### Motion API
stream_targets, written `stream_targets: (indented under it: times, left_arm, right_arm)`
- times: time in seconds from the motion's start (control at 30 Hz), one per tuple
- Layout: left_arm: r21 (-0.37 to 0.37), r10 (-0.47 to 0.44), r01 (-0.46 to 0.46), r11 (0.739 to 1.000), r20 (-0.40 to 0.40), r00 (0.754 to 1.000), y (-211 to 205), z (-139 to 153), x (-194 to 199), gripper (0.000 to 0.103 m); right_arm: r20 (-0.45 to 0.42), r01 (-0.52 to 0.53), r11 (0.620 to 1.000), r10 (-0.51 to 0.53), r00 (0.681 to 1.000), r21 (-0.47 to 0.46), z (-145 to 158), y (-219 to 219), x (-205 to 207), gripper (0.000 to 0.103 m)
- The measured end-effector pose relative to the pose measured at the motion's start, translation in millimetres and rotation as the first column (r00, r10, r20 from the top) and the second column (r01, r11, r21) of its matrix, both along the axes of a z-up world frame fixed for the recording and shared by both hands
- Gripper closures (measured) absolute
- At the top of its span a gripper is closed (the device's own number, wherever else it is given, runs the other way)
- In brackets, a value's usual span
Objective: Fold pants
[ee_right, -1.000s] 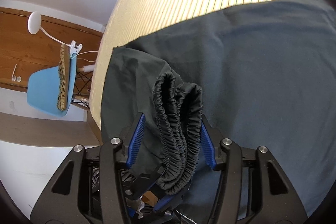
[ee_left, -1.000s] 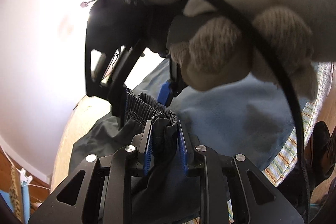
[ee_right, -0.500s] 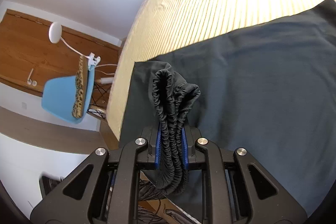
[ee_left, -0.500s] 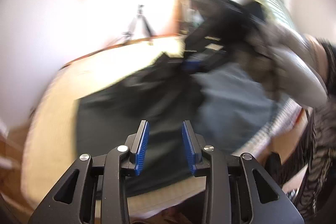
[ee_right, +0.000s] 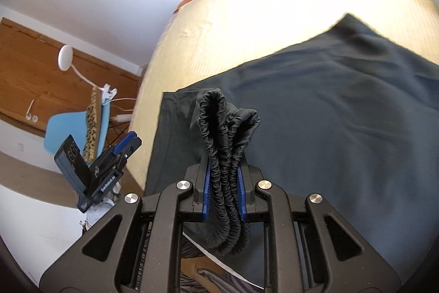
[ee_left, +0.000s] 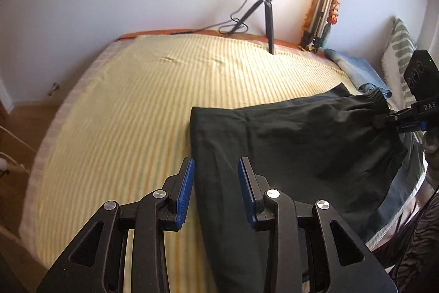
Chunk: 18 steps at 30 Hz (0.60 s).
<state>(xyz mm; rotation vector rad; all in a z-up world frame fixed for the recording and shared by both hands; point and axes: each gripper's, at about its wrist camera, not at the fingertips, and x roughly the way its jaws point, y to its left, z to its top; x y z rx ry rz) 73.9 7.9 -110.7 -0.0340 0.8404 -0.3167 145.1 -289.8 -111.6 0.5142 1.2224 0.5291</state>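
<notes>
Dark grey pants [ee_left: 288,147] lie spread on the yellow striped bed [ee_left: 131,106]. My left gripper [ee_left: 216,183] is open and empty, held above the pants' near left edge. My right gripper [ee_right: 223,191] is shut on the bunched elastic waistband [ee_right: 225,133], which sticks up between the blue pads. The rest of the pants [ee_right: 343,128] spreads away on the bed. In the left wrist view the right gripper [ee_left: 406,122] holds the waistband at the far right. In the right wrist view the left gripper [ee_right: 129,144] shows at the left, beside the bed edge.
A ring light on a tripod [ee_left: 269,4] stands at the bed's far edge. A folded blue cloth [ee_left: 359,70] and a patterned pillow [ee_left: 400,56] lie at the far right. A blue chair [ee_right: 74,133] stands left of the bed. Wooden floor [ee_left: 24,128] lies left.
My left gripper let go of the waistband, opened, and swung away to the pants' left edge. My right gripper closed on the bunched waistband and holds it.
</notes>
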Motion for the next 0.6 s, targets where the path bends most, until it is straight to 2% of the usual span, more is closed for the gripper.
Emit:
stream_targets:
  times: [0.27, 0.6]
  left_arm:
    - [0.013, -0.072, 0.072, 0.997, -0.009, 0.997, -40, -4, 10, 0.072]
    - [0.063, -0.161, 0.158, 0.985, 0.04, 0.986, -84, 4, 14, 0.072]
  right_arm:
    - [0.011, 0.12, 0.992, -0.12, 0.993, -0.046, 10, -60, -17, 0.086]
    - [0.03, 0.219, 0.968, -0.217, 0.976, -0.118, 27, -133, -34, 0.086]
